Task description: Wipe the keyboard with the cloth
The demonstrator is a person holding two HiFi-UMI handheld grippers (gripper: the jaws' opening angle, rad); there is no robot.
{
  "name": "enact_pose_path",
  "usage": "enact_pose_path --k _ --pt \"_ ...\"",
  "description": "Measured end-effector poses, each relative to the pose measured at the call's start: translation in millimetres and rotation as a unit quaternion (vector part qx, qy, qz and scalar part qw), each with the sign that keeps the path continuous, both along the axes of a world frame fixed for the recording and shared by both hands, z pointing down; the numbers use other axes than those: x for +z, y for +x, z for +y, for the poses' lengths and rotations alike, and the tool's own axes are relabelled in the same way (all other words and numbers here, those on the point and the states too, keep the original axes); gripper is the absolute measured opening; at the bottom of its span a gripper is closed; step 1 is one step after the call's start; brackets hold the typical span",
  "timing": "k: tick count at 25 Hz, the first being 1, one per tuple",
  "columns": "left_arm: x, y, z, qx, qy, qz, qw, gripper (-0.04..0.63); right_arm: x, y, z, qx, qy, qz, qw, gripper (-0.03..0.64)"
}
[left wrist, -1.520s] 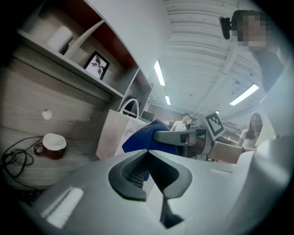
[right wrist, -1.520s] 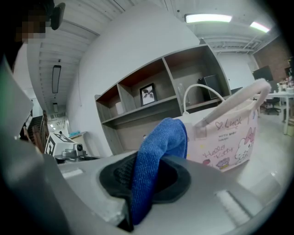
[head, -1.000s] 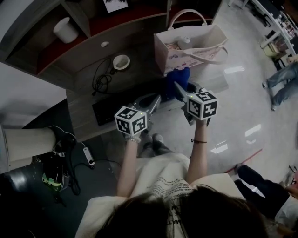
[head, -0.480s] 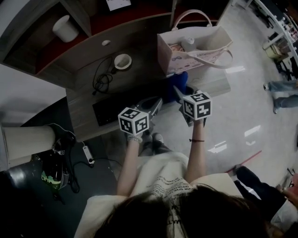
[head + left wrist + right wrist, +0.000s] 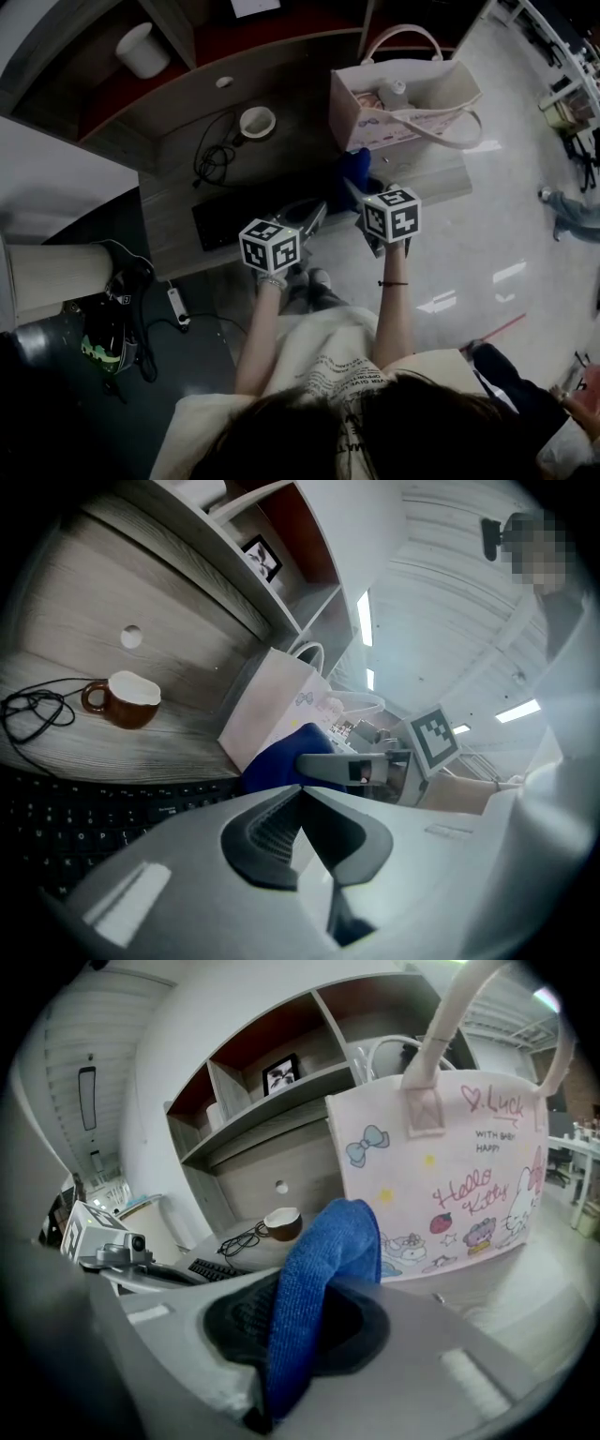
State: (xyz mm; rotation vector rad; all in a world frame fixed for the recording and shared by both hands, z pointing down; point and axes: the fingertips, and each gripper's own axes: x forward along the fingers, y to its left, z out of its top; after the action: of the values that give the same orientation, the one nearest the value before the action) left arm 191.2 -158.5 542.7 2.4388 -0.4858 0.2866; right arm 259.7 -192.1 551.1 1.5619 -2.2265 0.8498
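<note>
The black keyboard (image 5: 225, 221) lies on the grey desk (image 5: 187, 187), with its keys low in the left gripper view (image 5: 56, 827). My right gripper (image 5: 355, 183) is shut on a blue cloth (image 5: 354, 165), which bulges up out of the jaws (image 5: 328, 1241). It hovers just right of the keyboard's right end, in front of the tote bag. My left gripper (image 5: 316, 210) is shut with nothing in it (image 5: 298, 789) and hangs over the keyboard's right end. The two grippers are close together.
A pink-white printed tote bag (image 5: 403, 98) stands on the desk at the right. A brown mug (image 5: 257, 122) and a coiled black cable (image 5: 211, 155) sit behind the keyboard. Shelves above hold a white cup (image 5: 142, 49). A power strip (image 5: 176, 309) lies on the floor.
My right gripper with the cloth has shifted a little left, closer to the left gripper and the keyboard. The left gripper has hardly moved.
</note>
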Motion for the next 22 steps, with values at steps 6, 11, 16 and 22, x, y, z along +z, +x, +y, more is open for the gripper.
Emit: enact_pose_path --k 6,11,16,22 --pt "4 -12 -2 -0.016 -0.005 -0.001 0.9999 0.005 4 -14 -2 -0.015 -0.006 -0.007 1.000 0.060" --pt "6 -22 -5 -0.032 -0.008 0.001 0.9994 0.005 8 -25 -6 -0.025 -0.009 -0.013 1.000 0.060" --pt "9 -34 -9 -0.045 -0.010 0.002 0.9989 0.005 12 -37 -10 -0.038 -0.015 -0.015 0.999 0.060" --pt "8 -49 -12 -0.052 -0.011 -0.002 0.9986 0.005 14 -52 -14 -0.043 -0.020 -0.024 0.999 0.058"
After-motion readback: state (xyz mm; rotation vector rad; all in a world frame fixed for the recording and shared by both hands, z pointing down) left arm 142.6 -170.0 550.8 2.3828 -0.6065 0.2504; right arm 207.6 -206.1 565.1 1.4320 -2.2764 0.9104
